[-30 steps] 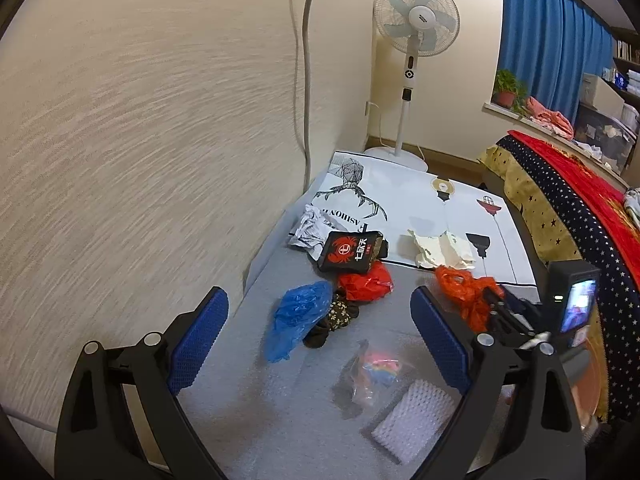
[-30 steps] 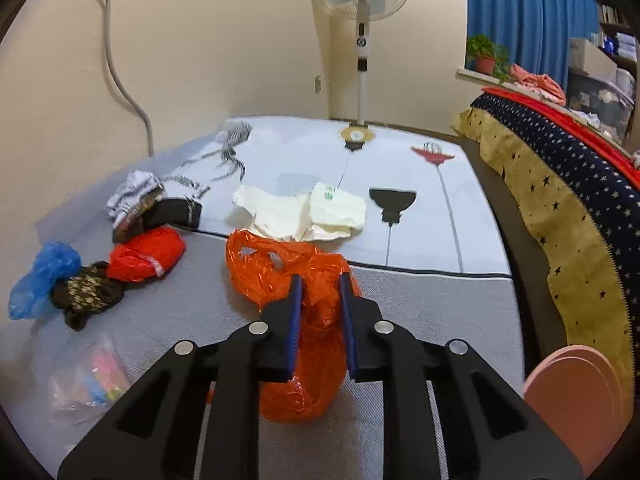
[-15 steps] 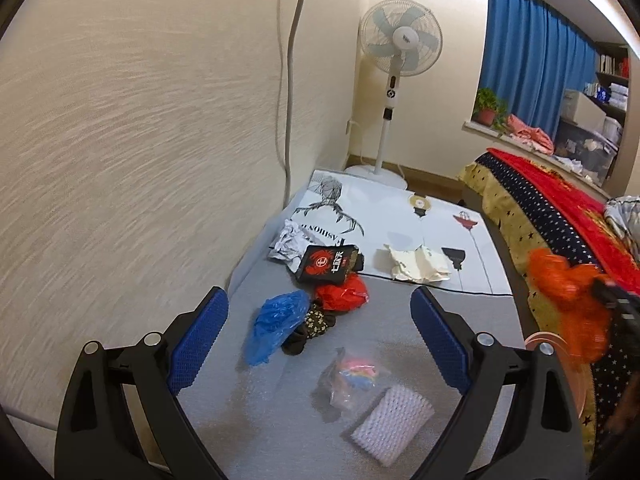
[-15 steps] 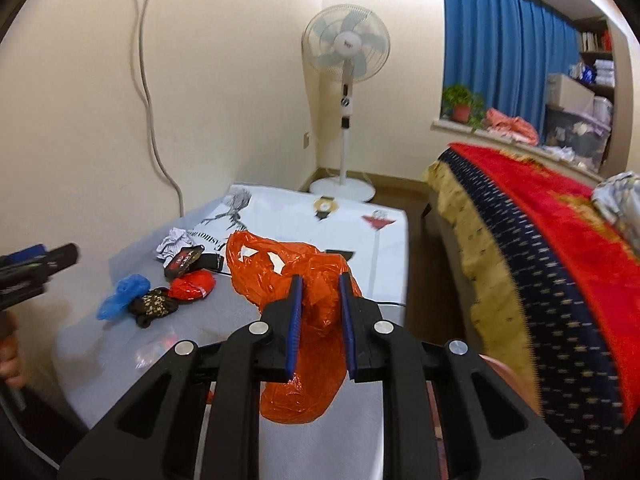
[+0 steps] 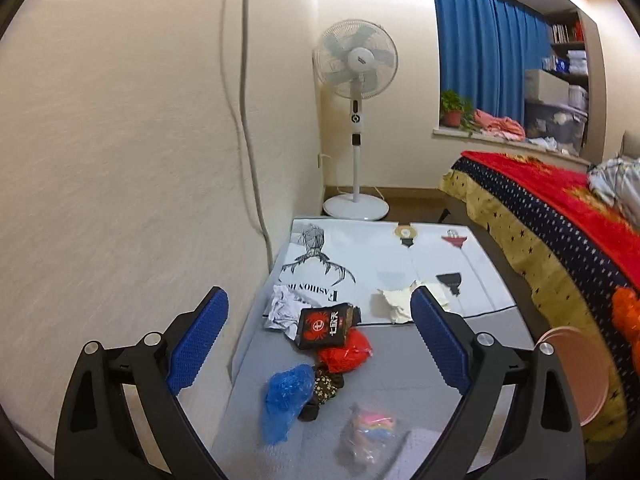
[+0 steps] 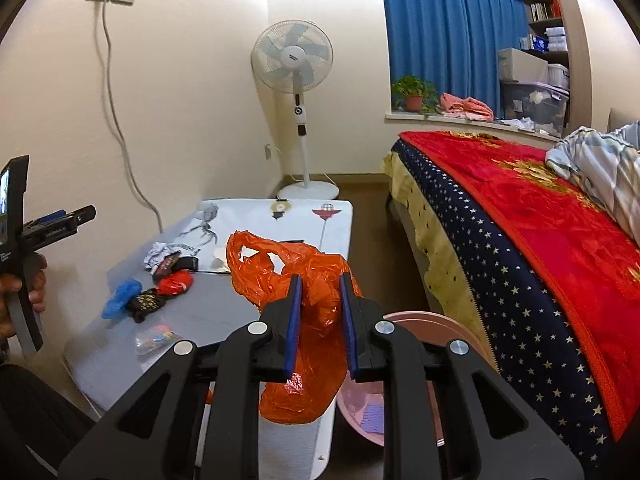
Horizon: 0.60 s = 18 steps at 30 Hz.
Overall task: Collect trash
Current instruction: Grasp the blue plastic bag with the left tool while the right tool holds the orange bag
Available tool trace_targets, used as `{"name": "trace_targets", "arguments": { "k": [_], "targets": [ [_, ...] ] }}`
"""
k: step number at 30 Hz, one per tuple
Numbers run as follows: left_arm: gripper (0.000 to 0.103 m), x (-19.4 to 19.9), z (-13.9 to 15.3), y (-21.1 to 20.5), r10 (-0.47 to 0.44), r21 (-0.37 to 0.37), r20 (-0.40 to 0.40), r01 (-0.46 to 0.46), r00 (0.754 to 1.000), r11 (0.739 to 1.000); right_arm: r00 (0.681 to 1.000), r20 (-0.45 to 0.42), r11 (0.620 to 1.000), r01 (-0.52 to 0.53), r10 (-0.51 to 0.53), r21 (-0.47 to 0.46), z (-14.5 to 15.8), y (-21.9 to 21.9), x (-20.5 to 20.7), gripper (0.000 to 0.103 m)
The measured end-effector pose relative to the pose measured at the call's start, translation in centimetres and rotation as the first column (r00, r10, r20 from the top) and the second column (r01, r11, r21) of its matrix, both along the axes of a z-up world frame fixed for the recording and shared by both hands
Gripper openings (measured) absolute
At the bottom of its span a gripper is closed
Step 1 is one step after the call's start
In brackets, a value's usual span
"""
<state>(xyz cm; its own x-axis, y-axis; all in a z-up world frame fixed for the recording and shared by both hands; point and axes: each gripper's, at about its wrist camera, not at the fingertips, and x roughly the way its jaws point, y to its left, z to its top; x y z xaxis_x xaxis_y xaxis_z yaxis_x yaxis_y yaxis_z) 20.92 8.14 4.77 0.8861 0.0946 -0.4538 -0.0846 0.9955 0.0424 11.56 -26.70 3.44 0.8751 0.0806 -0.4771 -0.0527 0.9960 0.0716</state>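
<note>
While the right gripper (image 6: 320,322) clamps the orange plastic bag (image 6: 308,320) above the pink bin (image 6: 448,326), the left gripper (image 5: 320,344) hangs spread and empty. Other scraps (a blue bag (image 5: 286,398) among them) lie on the table (image 5: 400,360).

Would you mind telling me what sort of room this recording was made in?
Most likely a lived-in bedroom at home: a bed with a red blanket stands beside the low table, a pedestal fan is in the corner, and blue curtains cover the window.

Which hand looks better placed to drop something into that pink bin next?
Right. The right gripper is clamped on the orange plastic bag beside the pink bin; the left gripper is open and holds nothing.
</note>
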Motion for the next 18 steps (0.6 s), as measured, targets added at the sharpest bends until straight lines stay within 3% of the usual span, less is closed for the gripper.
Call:
{"name": "trace_targets", "arguments": {
  "k": [4, 7, 12, 15, 18],
  "targets": [
    [0.089, 2.2, -5.0, -0.1, 0.038, -0.012, -0.087, -0.039, 0.995, 0.999, 1.000, -0.019, 1.000, 0.003, -0.003, -0.013, -0.6, -0.2, 0.6, 0.019],
    [0.083, 3.3, -8.8, 0.2, 0.069, -0.032, -0.153, -0.074, 0.986, 0.997, 0.999, -0.039, 0.999, -0.006, 0.004, -0.035, -1.2, -0.1, 0.9, 0.019],
    [0.077, 4.9, -12.7, 1.8, 0.158, -0.026, -0.189, -0.166, 0.969, 0.986, 0.998, -0.065, 0.998, -0.006, 0.002, -0.061, -2.0, -0.2, 1.2, 0.019],
    [0.064, 5.8, -14.4, 2.1, 0.156, -0.001, -0.228, -0.160, 0.961, 0.987, 0.997, -0.074, 0.998, 0.004, -0.009, -0.066, -2.3, -0.6, 1.3, 0.019],
    [0.038, 6.2, -15.4, 2.4, 0.145, 0.010, -0.249, -0.147, 0.958, 0.989, 0.997, -0.082, 0.998, 0.007, -0.011, -0.061, -2.5, -0.8, 1.7, 0.019]
  ]
}}
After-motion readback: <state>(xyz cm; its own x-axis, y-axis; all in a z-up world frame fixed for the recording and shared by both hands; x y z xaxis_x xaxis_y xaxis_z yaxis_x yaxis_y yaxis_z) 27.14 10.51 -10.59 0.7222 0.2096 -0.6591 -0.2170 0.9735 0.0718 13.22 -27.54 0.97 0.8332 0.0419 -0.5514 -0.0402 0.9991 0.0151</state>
